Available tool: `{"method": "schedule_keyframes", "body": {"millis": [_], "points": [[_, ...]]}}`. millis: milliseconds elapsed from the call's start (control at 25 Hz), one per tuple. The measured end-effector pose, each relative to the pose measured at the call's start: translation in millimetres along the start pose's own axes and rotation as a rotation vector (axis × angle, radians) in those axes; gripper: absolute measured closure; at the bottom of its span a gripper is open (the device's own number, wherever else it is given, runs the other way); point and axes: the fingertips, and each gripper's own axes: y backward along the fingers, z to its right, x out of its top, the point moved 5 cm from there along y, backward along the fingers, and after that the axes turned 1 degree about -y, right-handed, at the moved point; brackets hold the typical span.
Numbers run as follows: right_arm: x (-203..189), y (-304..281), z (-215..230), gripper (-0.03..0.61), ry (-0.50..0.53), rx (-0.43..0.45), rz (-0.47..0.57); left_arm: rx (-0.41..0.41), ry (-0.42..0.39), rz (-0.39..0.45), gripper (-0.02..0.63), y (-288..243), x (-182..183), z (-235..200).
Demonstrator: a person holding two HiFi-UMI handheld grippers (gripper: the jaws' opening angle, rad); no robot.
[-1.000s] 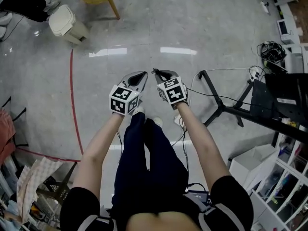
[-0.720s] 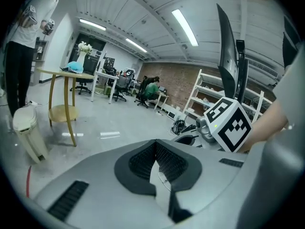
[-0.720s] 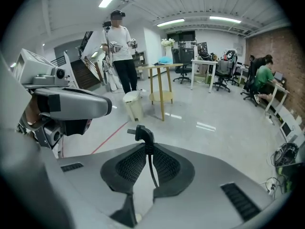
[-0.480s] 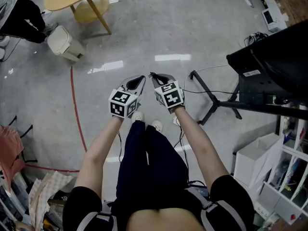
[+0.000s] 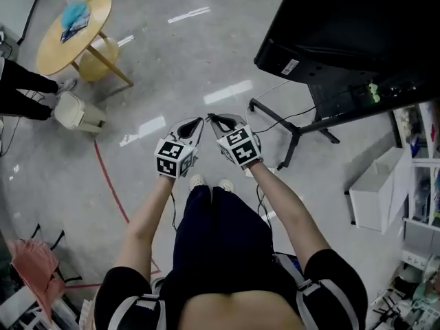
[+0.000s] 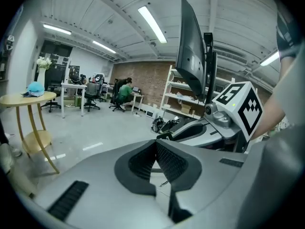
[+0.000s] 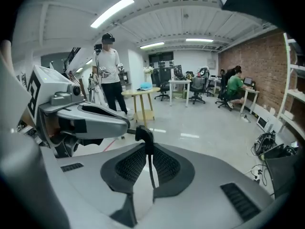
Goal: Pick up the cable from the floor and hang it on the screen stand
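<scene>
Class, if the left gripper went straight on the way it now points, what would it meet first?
Most likely the tips of the right gripper, just ahead of the left gripper; depth is unclear.

no readable text anywhere, white label (image 5: pixel 290 67) on the screen (image 5: pixel 357 19) too small to read

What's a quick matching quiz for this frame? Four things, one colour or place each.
Things:
1 table
2 screen
3 floor line
4 cable

Colour or place:
a top right of the head view
b red
c held in the right gripper
d yellow

Pairs: 1-d, 2-a, 3-b, 4-c
</scene>
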Motion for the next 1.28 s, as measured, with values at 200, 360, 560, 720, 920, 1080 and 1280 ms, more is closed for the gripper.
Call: {"method": "schedule_keyframes", "body": {"millis": [200, 360, 560, 720, 920, 1080, 1280], "points": [[-2, 53, 25, 0.515, -0.04, -0.082, 0.06, -0.071, -0.044, 0.022, 0.606, -21, 22, 39], [0, 91, 39, 0.515, -0.081, -0.158, 0.123, -0.127, -0.07, 0.037, 0.606, -32, 38, 66], [-3, 134, 50, 0.515, -0.111, -0.239, 0.187, -0.205, -0.114, 0.036, 0.606, -39, 48, 101], [-10, 167, 55, 0.515, -0.141, -0.307, 0.219, -0.285, -0.139, 0.036, 0.606, -43, 57, 129], [-21, 204, 61, 0.515, -0.175, -0.387, 0.25, -0.391, -0.182, 0.031, 0.606, -52, 68, 161], [-35, 231, 70, 0.515, -0.216, -0.448, 0.276, -0.442, -0.198, 0.031, 0.606, -64, 71, 183], [-44, 262, 83, 0.515, -0.259, -0.488, 0.316, -0.488, -0.207, 0.016, 0.606, -72, 73, 208]]}}
